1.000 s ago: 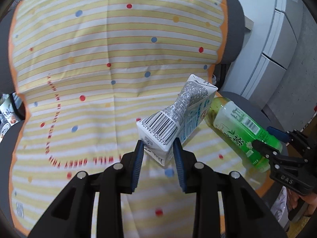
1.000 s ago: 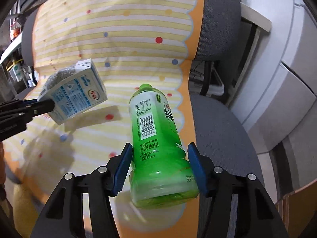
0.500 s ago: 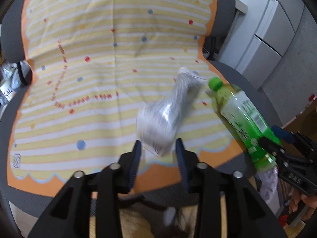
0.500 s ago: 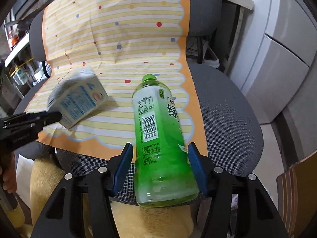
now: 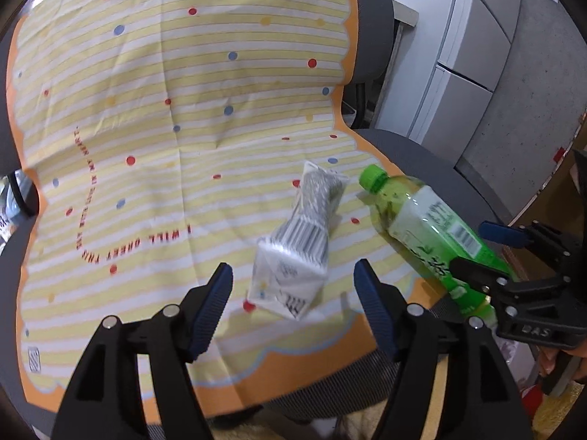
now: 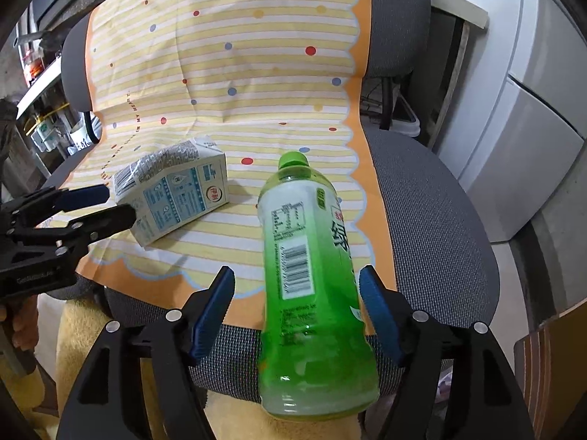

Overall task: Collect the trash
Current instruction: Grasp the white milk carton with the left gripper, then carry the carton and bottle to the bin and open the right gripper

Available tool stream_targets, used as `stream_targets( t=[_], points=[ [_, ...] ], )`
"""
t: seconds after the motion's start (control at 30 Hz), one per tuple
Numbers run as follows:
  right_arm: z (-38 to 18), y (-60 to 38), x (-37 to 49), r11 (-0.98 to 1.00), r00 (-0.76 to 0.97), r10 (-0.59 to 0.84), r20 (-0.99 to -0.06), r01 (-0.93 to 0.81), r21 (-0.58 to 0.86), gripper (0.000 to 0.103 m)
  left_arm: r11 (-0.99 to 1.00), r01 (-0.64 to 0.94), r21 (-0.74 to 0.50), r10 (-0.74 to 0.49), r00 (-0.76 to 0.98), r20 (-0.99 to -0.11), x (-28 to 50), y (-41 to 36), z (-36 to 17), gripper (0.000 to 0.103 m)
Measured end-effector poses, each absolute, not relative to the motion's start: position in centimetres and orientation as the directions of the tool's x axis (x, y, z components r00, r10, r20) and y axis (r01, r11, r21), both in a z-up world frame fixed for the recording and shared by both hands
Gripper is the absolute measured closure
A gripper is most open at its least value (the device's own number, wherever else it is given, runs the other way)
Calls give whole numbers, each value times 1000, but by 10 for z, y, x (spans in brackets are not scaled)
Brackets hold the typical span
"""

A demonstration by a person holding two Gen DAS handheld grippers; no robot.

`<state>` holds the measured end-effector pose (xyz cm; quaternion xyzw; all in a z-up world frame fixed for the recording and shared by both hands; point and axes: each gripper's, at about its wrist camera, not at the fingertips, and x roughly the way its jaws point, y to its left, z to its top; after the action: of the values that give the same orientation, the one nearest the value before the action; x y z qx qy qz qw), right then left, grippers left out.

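Crushed white paper carton [image 5: 293,256], light, crumpling; green plastic bottle [image 6: 312,275], smooth, slippery: waist grip; left gripper [image 5: 293,304], right gripper [image 6: 297,308] just opened wide, pads clear of both.

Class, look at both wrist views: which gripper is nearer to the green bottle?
The right. The right gripper straddles the green bottle, jaws just opened and clear of it. The left gripper stands open around the carton, beside the bottle.
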<state>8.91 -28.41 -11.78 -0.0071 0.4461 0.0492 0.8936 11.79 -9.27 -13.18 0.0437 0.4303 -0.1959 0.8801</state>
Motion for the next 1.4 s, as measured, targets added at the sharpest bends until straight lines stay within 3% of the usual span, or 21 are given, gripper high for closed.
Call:
stream_targets(
  t=[0.17,0.2,0.27,0.33,0.53,0.63,0.93,1.4],
  points=[
    [-119,-286,96,996,598,70,-799,-91,19,30,912,403,-80,-311,549,-775,132,-100,-135,38],
    [-119,-286,97,996,597,68,-800,-93,16,30,910,409,-73,-309,549,-777,133,-102,-135,41],
    [-121,-286,101,995,592,63,-804,-99,4,30,908,416,-56,-299,547,-782,135,-106,-137,61],
    [-124,-286,105,995,586,49,-809,-99,-12,30,910,412,-45,-289,553,-782,134,-107,-138,65],
    [-134,-285,120,993,550,34,-834,-116,-36,31,920,377,-106,-323,580,-748,122,-95,-124,66],
    [-139,-285,125,993,532,42,-845,-113,-22,40,924,360,-129,-332,587,-739,116,-90,-118,66],
    [-118,-295,88,996,614,87,-785,-77,50,43,921,356,-159,-353,591,-726,96,-95,-113,66],
    [-86,-359,-1,985,726,21,-687,101,137,43,815,552,-176,-520,564,-642,42,-180,-98,67]
  ],
)
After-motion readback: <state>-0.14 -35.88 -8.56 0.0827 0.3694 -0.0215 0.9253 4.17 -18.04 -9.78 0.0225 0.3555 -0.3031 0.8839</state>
